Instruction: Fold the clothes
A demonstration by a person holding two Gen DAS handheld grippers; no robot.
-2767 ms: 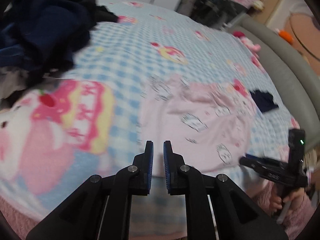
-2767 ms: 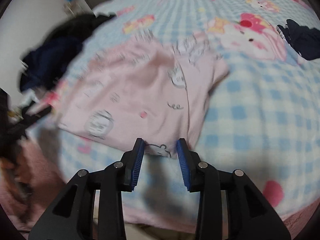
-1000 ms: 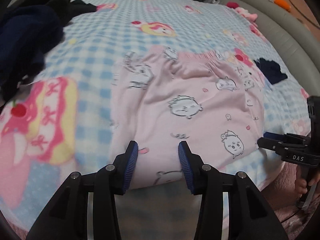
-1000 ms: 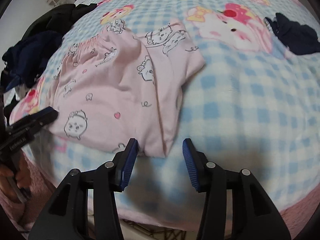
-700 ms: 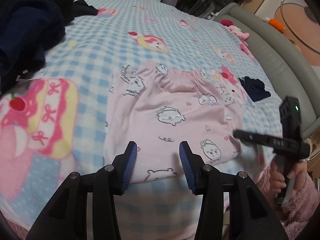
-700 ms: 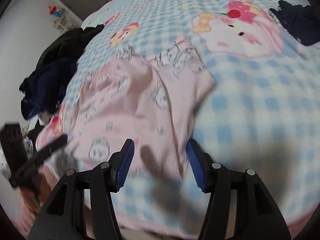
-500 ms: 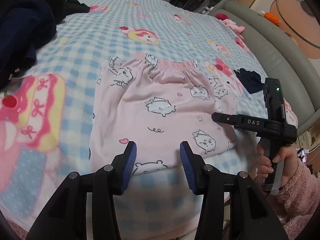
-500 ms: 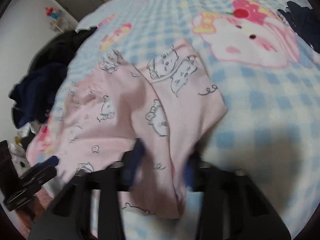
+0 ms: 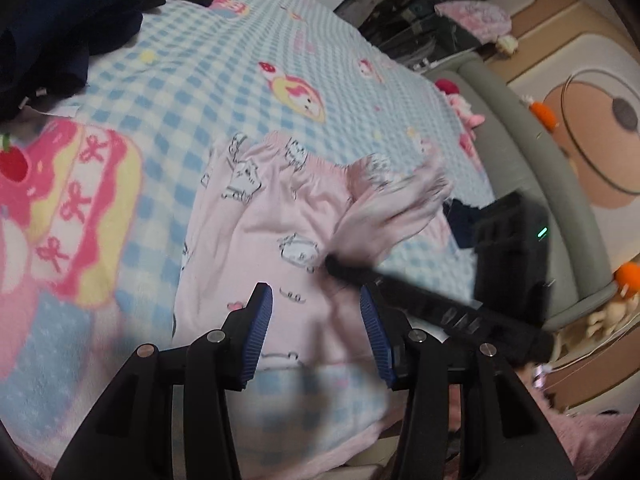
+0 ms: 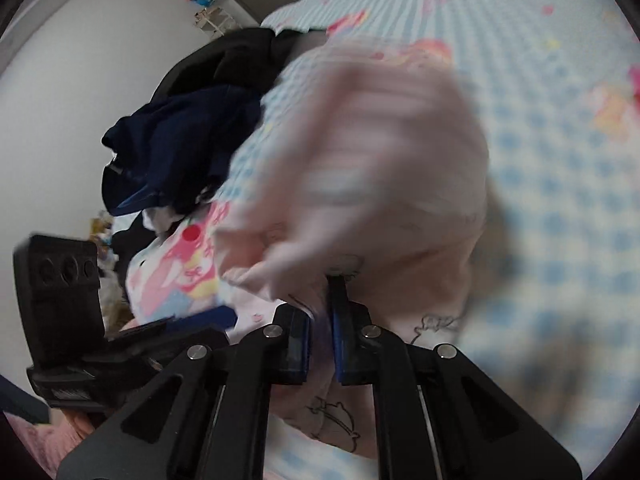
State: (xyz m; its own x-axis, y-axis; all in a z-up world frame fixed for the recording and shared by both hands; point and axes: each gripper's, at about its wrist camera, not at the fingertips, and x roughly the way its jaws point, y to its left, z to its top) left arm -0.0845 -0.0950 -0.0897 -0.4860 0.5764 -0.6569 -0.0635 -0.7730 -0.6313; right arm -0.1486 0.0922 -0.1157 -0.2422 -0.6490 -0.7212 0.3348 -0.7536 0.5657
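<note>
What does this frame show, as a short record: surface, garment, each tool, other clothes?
surface: bed with a blue checked blanket
garment: pink shorts with cartoon prints, mostly flat, right side lifted and folding over
left tool: open, low over the near hem of the shorts, pads not pressing the cloth
right tool: shut on the shorts, pinching a fold of pink cloth; the picture is blurred
other clothes: dark pile at the far left of the bed; small dark item beyond the shorts on the right
</note>
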